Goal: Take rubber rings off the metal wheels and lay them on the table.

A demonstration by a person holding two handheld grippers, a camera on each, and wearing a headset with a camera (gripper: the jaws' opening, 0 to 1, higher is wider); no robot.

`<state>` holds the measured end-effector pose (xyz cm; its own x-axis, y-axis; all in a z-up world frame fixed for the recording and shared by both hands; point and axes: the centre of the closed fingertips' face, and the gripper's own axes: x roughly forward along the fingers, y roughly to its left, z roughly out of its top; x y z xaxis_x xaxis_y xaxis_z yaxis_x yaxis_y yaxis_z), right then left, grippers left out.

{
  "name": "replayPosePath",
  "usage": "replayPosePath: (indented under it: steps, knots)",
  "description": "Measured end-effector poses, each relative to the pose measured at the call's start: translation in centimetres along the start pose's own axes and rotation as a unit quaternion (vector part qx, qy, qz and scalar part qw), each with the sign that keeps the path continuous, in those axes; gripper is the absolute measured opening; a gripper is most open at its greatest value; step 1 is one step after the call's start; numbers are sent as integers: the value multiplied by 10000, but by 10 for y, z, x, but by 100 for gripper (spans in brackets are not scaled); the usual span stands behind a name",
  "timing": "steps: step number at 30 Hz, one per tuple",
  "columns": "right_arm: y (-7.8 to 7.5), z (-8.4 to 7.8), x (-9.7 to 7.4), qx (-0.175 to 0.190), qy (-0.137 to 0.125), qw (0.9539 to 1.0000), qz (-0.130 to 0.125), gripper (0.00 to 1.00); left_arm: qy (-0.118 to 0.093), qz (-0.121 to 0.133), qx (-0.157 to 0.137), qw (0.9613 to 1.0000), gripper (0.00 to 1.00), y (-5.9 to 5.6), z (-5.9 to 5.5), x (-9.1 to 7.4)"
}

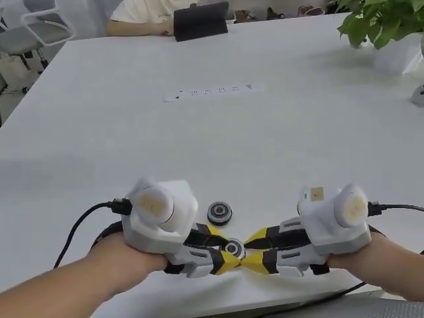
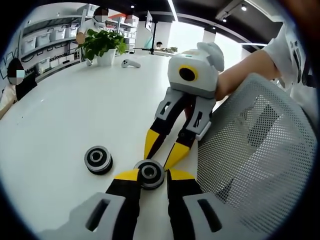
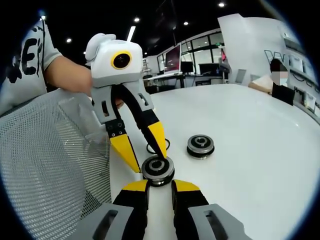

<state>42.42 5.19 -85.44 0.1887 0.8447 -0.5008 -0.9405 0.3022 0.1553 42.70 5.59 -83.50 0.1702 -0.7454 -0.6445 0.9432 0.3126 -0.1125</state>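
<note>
A metal wheel with a black rubber ring (image 1: 233, 248) sits near the table's front edge. My left gripper (image 1: 226, 249) is shut on it, one yellow fingertip on each side, as the left gripper view shows around the wheel (image 2: 149, 173). Facing it from the other side, my right gripper (image 1: 254, 249) has its jaws a little apart, tips right at the wheel's rim (image 3: 158, 169). A second ringed wheel (image 1: 219, 212) lies flat just behind. What looks like a thin loose black ring (image 3: 167, 146) lies on the table behind the left gripper's fingers.
The white table (image 1: 218, 146) runs far back with open room. A white power strip (image 1: 215, 91) lies mid-table, a potted plant (image 1: 377, 23) stands far right, and a person with a dark tablet (image 1: 201, 21) sits at the far end. A mesh chair (image 2: 250, 150) is close by.
</note>
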Motion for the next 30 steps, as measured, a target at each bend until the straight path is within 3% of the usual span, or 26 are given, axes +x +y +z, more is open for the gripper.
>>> replayPosePath:
  steps: [3, 8, 11, 18, 24, 30]
  knots:
    - [0, 0, 0, 7, -18, 10000, -9, 15, -20, 71, 86, 9999, 13, 1, 0, 1]
    - [0, 0, 0, 9, -22, 10000, -21, 15, 10, 293, 577, 9979, 9, 3, -1, 2]
    - [1, 0, 0, 7, -28, 10000, -3, 14, -11, 337, 452, 9984, 8, 5, -1, 1]
    - [2, 0, 1, -58, 25, 10000, -76, 13, -32, 406, 493, 9980, 7, 5, -1, 1]
    - [3, -4, -1, -242, 224, 9994, -138, 1, -56, 445, 486, 9978, 7, 5, -2, 1]
    - [1, -4, -1, 58, 192, 9997, -135, 0, -55, 489, 494, 9976, 7, 4, -2, 0]
